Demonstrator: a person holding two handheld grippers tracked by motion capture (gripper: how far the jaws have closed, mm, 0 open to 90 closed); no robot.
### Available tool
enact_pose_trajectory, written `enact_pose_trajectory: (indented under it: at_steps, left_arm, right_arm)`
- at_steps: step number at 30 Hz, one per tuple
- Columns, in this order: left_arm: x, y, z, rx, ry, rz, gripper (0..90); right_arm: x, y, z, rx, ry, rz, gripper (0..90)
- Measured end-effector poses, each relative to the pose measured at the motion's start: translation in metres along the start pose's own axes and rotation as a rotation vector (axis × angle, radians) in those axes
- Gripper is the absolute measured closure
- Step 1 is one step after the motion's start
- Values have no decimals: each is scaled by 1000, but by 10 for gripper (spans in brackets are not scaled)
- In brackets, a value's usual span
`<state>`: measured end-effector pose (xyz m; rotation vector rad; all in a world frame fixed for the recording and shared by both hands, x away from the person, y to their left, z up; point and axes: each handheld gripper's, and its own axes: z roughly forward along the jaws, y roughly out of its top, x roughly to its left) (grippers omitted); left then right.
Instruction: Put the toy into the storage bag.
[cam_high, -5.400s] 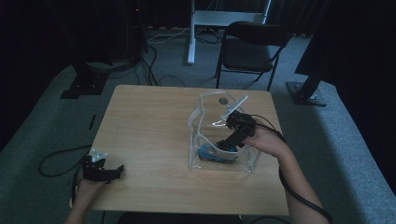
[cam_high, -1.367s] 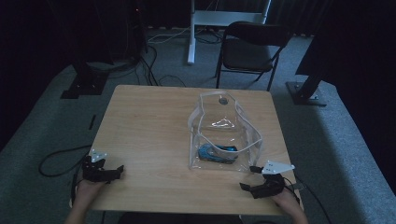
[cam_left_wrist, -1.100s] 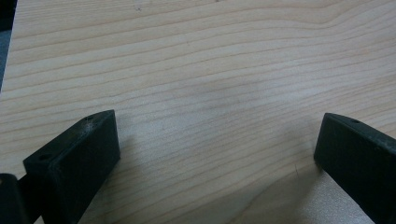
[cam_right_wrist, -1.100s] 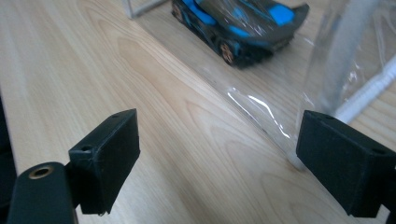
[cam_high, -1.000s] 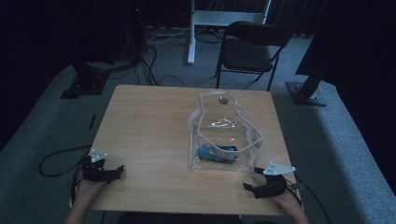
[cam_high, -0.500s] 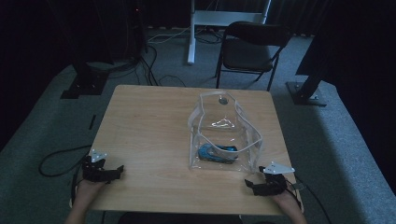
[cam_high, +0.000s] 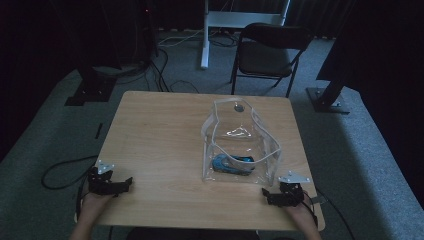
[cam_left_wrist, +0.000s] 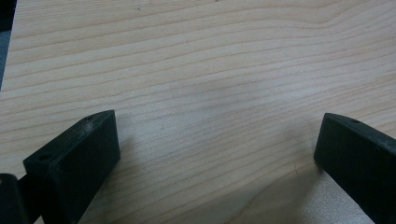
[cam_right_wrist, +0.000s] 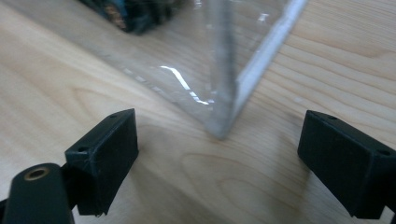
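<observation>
At the near edge of the light wooden table (cam_high: 160, 140), the 2 black tongs are held low by the person's hands, 1 at each near corner. The left tongs (cam_high: 116, 186) are seen at the near left corner, well apart from everything else on the table; in the left gripper view their jaws are spread wide over bare wood grain, and nothing is held between them. The right tongs (cam_high: 272, 196) are set at the near right corner, just in front of the clear plastic pouch with white-trimmed edges (cam_high: 240, 145). In the right gripper view these jaws are also spread wide, with nothing gripped; the near bottom corner of the pouch (cam_right_wrist: 224, 126) is seen between and just beyond them, resting on the wood, not touched by either jaw. The pouch stands upright on the right half of the table, its top open. Inside it, at the bottom near its front wall, a blue and black object (cam_high: 231, 164) is lying; what it is cannot be told. Beyond the far edge of the table, a dark folding chair (cam_high: 270, 55) is placed on the grey carpet.
</observation>
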<state>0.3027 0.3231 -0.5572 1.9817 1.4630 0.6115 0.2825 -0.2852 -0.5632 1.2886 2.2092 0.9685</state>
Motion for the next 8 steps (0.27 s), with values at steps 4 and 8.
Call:
enact_pose_trajectory:
  at_steps: [4,8]
  left_arm:
    - [0,0,0,0,0,0,7]
    - [0,0,0,0,1,-1,7]
  right_arm:
    - [-2,0,0,-2,-34,29,113]
    - [-2,0,0,-3,-34,29,113]
